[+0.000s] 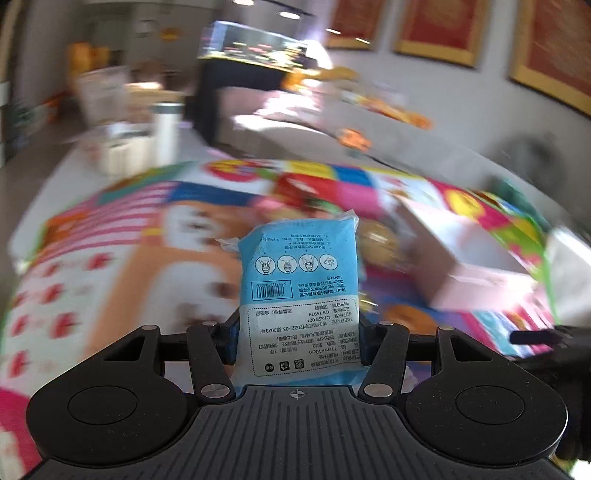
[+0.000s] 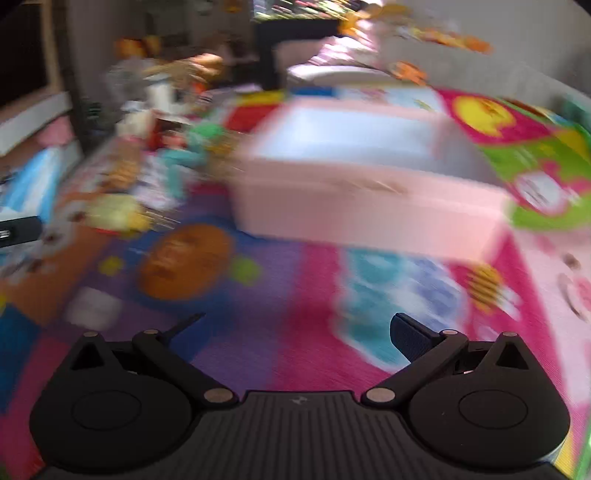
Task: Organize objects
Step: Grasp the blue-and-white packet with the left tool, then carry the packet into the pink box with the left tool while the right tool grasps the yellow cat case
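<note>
Left wrist view: the left gripper (image 1: 297,332) is clamped on the blue packet (image 1: 299,280), its long axis pointing straight ahead; the pink box (image 1: 476,266) lies ahead to its right, nearer the gaping, empty right gripper (image 2: 295,325)

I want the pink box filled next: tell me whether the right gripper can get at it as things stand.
Probably yes. The right gripper has its fingers apart and empty, and only bare colourful mat lies between it and the pink box ahead. The view is blurred, though.

Bright cartoon play mat (image 2: 258,332), red gold-framed wall hangings (image 1: 436,29), dark fish tank (image 1: 251,44).
</note>
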`<state>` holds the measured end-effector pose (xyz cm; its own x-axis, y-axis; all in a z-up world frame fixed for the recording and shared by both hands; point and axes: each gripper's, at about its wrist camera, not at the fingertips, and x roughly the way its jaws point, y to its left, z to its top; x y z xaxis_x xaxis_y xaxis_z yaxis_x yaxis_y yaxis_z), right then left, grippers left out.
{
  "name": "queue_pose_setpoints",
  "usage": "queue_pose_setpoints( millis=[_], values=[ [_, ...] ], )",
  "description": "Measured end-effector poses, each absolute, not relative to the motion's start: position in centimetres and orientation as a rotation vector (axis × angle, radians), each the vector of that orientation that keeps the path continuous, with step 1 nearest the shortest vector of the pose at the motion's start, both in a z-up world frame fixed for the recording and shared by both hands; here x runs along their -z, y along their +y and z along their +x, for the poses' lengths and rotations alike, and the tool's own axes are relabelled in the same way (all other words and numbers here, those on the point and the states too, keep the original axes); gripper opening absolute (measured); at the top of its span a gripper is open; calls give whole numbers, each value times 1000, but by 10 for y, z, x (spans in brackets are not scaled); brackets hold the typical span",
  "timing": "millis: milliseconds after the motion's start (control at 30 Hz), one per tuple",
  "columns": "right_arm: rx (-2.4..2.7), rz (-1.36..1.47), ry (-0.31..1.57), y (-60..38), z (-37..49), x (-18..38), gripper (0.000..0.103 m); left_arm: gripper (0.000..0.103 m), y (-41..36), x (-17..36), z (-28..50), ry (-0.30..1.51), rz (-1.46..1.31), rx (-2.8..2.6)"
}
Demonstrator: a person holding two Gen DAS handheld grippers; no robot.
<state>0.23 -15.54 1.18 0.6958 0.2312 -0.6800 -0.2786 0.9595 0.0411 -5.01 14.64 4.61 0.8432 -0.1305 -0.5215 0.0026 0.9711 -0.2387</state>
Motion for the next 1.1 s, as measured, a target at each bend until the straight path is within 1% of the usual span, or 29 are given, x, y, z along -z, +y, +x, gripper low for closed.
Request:
queue_pose_setpoints(
  millis=[133, 200, 233, 267, 300, 500, 533, 567, 600, 733, 900, 1000, 1100],
  values=[
    [-414, -163, 588, -89, 0, -30, 103, 59, 179, -49, -52, 535, -312, -10],
    [-463, -193, 551, -55, 7, -33, 103, 59, 186, -51, -52, 519, -328, -14],
    [-484, -193, 545, -40, 12, -33, 100, 59, 188, -51, -53, 514, -331, -12],
    [-497, -193, 548, -28, 17, -32, 92, 59, 189, -50, -54, 511, -332, -9],
    [-510, -194, 562, -16, 24, -30, 89, 59, 190, -49, -53, 512, -331, -4],
    [-473, -168, 637, 20, 58, -16, 86, 59, 192, -39, -55, 529, -329, 28],
    [-484, -166, 653, 22, 62, -13, 77, 59, 191, -37, -55, 534, -328, 32],
    [-494, -172, 669, 23, 65, -12, 61, 59, 189, -37, -54, 539, -325, 35],
    [-498, -187, 683, 23, 65, -12, 61, 59, 186, -37, -54, 543, -320, 41],
    [-525, -169, 688, -4, 49, -26, 61, 59, 169, -41, -58, 554, -292, 75],
    [-531, -133, 650, -83, 1, -62, 60, 59, 124, -55, -57, 573, -239, 202],
    [-468, -135, 575, -137, -35, -85, 60, 59, 85, -75, -47, 553, -198, 319],
    [-376, -130, 479, -183, -65, -103, 60, 59, 41, -98, -19, 517, -165, 404]
  ],
)
